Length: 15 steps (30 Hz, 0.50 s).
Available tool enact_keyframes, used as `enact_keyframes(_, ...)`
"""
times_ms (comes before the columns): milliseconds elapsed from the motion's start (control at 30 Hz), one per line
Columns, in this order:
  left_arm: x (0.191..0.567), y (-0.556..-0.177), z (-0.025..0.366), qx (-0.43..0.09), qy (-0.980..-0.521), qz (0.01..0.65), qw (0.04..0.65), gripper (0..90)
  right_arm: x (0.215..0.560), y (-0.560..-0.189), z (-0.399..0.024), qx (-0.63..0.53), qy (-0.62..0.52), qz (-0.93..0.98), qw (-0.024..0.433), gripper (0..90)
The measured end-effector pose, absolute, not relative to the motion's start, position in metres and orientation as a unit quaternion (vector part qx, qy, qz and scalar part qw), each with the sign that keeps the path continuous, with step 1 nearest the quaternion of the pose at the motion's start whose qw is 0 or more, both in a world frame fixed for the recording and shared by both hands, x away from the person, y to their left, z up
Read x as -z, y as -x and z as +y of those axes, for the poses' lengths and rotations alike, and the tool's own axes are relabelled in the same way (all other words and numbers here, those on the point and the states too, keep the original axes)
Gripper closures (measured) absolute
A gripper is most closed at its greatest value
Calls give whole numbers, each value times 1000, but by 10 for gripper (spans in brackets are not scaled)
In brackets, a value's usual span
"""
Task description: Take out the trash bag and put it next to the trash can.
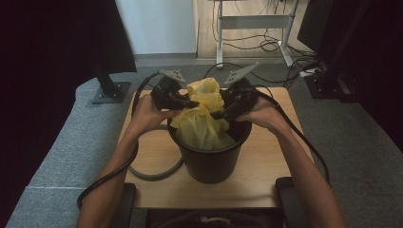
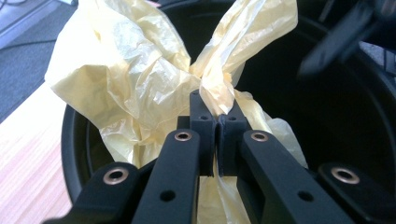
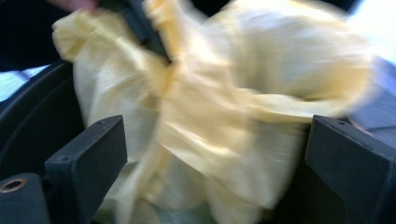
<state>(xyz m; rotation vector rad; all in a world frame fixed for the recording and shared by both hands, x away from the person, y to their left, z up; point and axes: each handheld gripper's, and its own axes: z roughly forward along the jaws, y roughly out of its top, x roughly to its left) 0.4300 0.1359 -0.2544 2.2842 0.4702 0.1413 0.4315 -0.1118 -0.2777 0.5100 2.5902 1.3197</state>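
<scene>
Two hand-held grippers, left point(image 2: 217, 122) pinching yellow bag point(image 2: 140, 79), right point(image 3: 215, 154) spread wide, bag between, black bin point(image 1: 209, 164)

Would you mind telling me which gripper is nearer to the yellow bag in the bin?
Left. The left gripper is clamped on the yellow bag; the right gripper is open, jaws apart around it.
</scene>
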Motion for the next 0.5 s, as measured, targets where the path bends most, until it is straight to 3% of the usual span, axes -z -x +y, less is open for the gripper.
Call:
enact_keyframes(167, 248, -427, 118, -53, -902, 163, 397, 872, 283, -424, -89, -439, -134, 886, 62, 60)
enact_keyframes(333, 239, -427, 104, -40, -899, 140, 413, 872, 280, -419, -78, -436, -116, 891, 56, 154)
enact_keyframes(367, 237, -427, 102, -36, -898, 137, 417, 872, 280, -419, -78, -437, -119, 890, 59, 193)
enact_keyframes(500, 228, -424, 98, -21, -889, 124, 439, 868, 278, -418, -81, -450, -119, 883, 60, 501)
